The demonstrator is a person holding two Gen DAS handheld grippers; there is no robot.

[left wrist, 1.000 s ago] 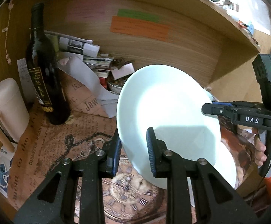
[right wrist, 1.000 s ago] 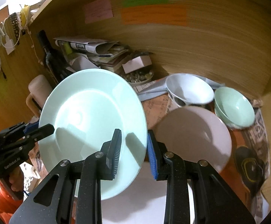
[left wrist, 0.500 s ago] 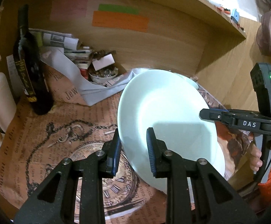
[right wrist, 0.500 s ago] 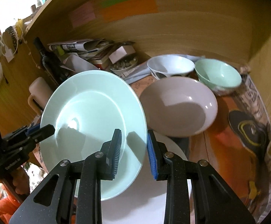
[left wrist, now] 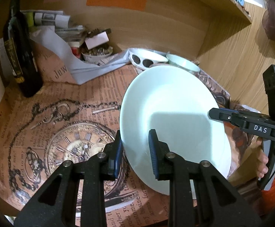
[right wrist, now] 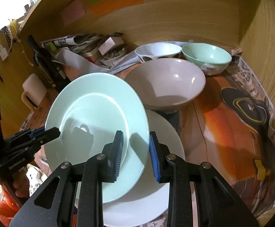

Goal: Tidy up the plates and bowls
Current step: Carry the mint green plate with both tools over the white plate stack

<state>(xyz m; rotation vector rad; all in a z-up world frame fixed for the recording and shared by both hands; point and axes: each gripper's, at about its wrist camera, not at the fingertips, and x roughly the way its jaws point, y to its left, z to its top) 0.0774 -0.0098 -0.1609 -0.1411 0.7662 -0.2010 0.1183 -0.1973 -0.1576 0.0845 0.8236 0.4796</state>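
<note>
Both my grippers, left [left wrist: 135,147] and right [right wrist: 135,151], clamp the mint plate [right wrist: 95,132]; I'd level it, then lower toward four o'clock onto the white plate [right wrist: 156,189].

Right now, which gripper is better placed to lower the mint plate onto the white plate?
Right. The right gripper holds the mint plate by the edge directly over the white plate; the left gripper holds the far edge.

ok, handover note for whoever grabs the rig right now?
Left gripper and right gripper both grip the mint plate by opposite rims, tilted over the white plate on the shelf.
Behind: grey bowl, spotted bowl, green bowl, each standing alone.
Done: plate carried to the stack.
Left: lower it onto the white plate, release, then probably nest the bowls.
</note>
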